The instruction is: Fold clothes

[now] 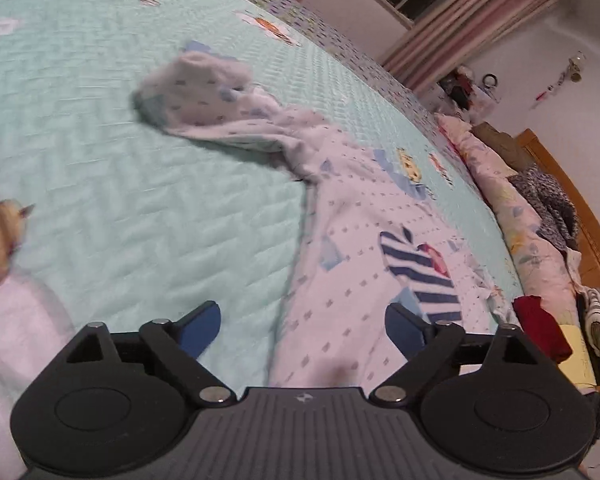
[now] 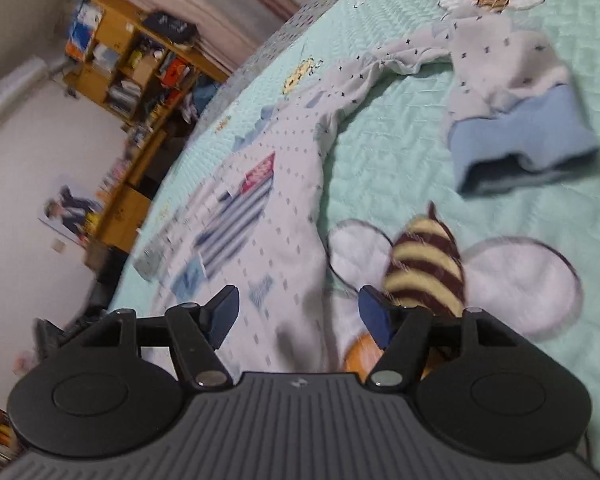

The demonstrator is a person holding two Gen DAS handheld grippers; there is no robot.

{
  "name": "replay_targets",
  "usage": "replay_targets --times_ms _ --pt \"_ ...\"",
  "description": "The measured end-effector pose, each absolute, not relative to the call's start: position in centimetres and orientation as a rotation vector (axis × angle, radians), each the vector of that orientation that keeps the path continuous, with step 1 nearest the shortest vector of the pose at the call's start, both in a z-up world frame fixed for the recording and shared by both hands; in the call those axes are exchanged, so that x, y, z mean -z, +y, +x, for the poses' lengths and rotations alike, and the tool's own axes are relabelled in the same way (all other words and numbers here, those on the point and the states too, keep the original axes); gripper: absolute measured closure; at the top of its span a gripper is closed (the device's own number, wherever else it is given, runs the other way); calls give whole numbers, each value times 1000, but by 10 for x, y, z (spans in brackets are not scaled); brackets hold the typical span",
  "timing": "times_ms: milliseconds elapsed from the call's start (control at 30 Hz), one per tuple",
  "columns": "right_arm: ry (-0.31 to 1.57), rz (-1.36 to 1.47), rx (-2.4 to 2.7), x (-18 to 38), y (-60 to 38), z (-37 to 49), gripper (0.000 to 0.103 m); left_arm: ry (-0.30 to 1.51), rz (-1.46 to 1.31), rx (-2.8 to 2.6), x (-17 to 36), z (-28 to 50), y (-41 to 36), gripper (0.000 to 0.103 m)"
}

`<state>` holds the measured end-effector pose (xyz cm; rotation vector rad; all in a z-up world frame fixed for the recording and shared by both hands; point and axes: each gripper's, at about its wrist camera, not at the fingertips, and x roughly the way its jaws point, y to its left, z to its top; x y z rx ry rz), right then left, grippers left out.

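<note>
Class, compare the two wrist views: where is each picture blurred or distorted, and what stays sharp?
Left wrist view: the left tool is sharp, the white patterned garment is smeared, worst at its sleeve, and the bed's far edge bows from the fisheye. Right wrist view: the right tool is crisp, while the garment's striped patch and the wooden shelves streak.

I am in a home bedroom. A bed fills most of my view, covered by a mint-green quilted bedspread point(image 1: 140, 208) stitched with bee and flower patches. A wooden headboard point(image 1: 572, 196) runs along one side with floral pillows point(image 1: 496, 184) against it. Striped curtains point(image 1: 472, 16) hang nearby, and cluttered wooden shelves point(image 2: 128, 60) stand against a white wall.
</note>
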<state>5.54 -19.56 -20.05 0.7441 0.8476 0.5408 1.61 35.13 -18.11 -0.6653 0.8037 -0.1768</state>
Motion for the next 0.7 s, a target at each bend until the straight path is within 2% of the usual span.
replay_targets --times_ms 67,100,133,167,200,233,267,567,700 --pt "853 763 -562 204 -193 65 40 807 -691 218 185 31 347 13" --pt "859 752 -564 205 -191 68 48 808 -705 237 187 39 345 14" --pt "867 737 -563 206 -187 68 62 812 -714 245 188 42 344 19" --pt "879 722 -558 206 -187 68 72 815 -723 252 189 46 343 31" --pt "891 718 -551 207 -186 68 95 827 -736 255 191 48 343 41" --pt "898 725 -552 209 -188 66 100 839 -748 258 193 49 343 67" --pt "900 730 -554 211 -190 64 100 860 -739 246 195 49 343 98" --pt "870 713 -496 211 -205 51 101 837 -666 169 196 35 351 99" --pt "871 712 -478 211 -205 52 101 830 -664 159 198 40 353 97"
